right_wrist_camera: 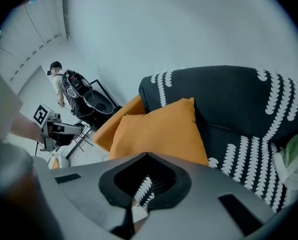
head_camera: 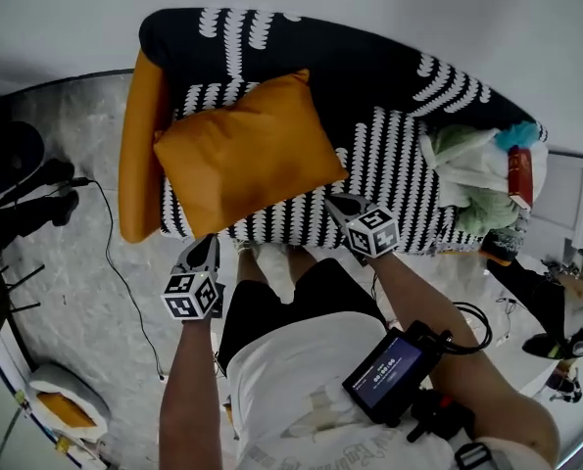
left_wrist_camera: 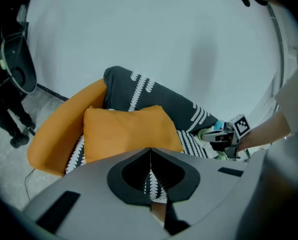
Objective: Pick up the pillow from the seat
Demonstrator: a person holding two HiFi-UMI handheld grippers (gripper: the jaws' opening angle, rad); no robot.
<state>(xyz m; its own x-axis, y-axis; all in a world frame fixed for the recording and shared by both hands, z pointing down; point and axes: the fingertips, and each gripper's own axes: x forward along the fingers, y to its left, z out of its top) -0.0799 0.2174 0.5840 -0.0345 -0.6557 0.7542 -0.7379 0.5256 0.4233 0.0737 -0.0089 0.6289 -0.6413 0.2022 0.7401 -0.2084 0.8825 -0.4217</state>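
**A:** Where is the pillow?

**B:** I see the orange pillow [head_camera: 247,150] lying askew on the seat of the black-and-white sofa [head_camera: 399,155], left of centre in the head view. Its left corner rests against the orange armrest [head_camera: 139,155], and its top edge leans on the backrest.

**A:** And your two grippers?

**B:** My left gripper [left_wrist_camera: 150,153] has its jaws pressed together with nothing between them. In the head view it sits lower left of centre, just below the seat's front edge and under the pillow's lower corner, apart from it. My right gripper [right_wrist_camera: 147,155] is pinched closed and empty too. It is just right of centre, over the front edge of the seat, near the pillow's right corner.

**A:** Anything else on the sofa?

**B:** A heap of pale and green cloth [head_camera: 472,179] at the right end, well apart from the pillow.
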